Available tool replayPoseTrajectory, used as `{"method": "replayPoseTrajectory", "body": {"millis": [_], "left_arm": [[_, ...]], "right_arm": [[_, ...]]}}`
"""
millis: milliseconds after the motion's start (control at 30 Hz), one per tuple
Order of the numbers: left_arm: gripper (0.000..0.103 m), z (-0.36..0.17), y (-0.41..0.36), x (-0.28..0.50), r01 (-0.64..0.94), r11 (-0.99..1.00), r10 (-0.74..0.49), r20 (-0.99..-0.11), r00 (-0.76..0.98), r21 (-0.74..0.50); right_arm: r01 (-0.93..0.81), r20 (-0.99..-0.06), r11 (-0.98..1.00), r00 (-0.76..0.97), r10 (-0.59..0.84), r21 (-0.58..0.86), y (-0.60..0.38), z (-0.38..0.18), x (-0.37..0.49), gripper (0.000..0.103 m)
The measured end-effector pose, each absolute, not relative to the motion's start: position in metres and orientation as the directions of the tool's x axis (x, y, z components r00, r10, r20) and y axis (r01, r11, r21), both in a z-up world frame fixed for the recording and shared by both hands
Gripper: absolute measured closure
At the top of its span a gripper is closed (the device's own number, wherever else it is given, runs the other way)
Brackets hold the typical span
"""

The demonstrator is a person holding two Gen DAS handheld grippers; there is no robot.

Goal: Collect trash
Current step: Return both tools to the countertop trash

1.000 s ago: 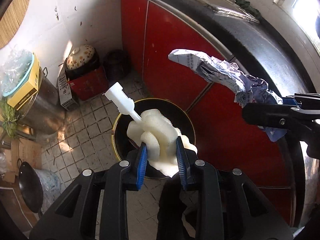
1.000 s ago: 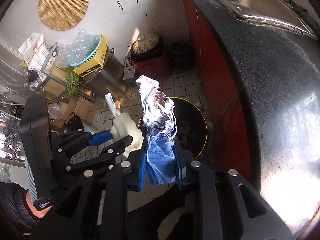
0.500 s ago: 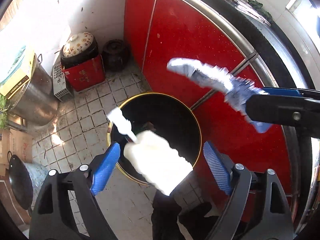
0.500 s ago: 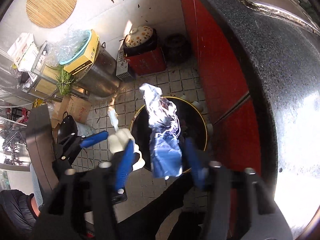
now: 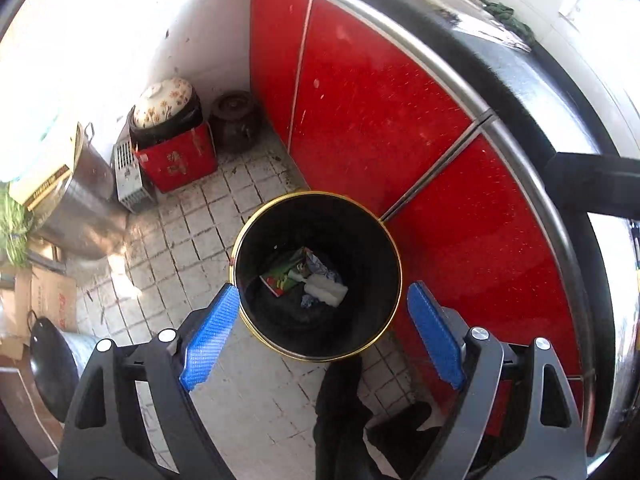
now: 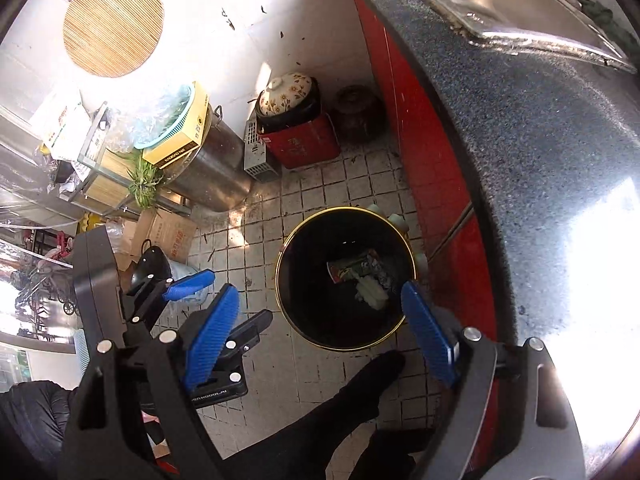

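Black, gold-rimmed trash bin (image 5: pixel 372 216) is standing on the tiled floor (image 5: pixel 192 232) just beside the red cabinet doors (image 5: pixel 360 100), open floor lying to its left. Left gripper (image 5: pixel 320 332) and right gripper (image 6: pixel 320 332) are both hovering over it, fingers having just been opening, now wide and empty. White sponge brush (image 5: pixel 324 288) and crumpled wrappers (image 6: pixel 352 268) are lying at the bin's bottom. Only the right view is showing the speckled counter (image 6: pixel 540 140) and round woven mat (image 6: pixel 114 24).
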State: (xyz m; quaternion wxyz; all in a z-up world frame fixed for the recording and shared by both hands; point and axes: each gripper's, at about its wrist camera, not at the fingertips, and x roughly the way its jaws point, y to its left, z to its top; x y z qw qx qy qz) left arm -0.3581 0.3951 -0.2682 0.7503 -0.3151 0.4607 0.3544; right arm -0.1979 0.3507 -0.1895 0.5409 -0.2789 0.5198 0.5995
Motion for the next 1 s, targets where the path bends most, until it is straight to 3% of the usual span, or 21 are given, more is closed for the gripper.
{"method": "replayPoseTrajectory", "body": {"millis": [67, 167, 433, 700, 1000], "left_arm": [[0.017, -0.247, 0.388, -0.349, -0.8, 0.589, 0.269, -0.906, 0.327, -0.114], [0.007, -0.209, 0.374, -0.328, -0.763, 0.643, 0.325, -0.881, 0.342, -0.059], [0.007, -0.119, 0.313, -0.219, -0.522, 0.849, 0.248, -0.813, 0.527, -0.08], [0.007, -0.07, 0.189, -0.083, -0.153, 0.983, 0.021, -0.77, 0.638, -0.1], [0.007, -0.057, 0.059, -0.018, 0.105, 0.987, -0.16, -0.783, 0.601, -0.122]], "right_arm": [[-0.94, -0.885, 0.132, -0.241, 0.399, 0.316, 0.337, -0.167, -0.188, 0.022], [-0.937, -0.862, 0.175, -0.19, 0.47, 0.302, 0.308, -0.13, -0.163, 0.014], [-0.86, -0.802, 0.473, 0.139, 0.581, 0.194, 0.17, -0.044, -0.063, 0.009], [-0.602, -0.762, 0.79, 0.455, 0.461, 0.118, -0.004, -0.007, 0.008, 0.009], [-0.309, -0.761, 0.943, 0.579, 0.292, 0.126, -0.162, -0.005, 0.016, 0.009]]}}
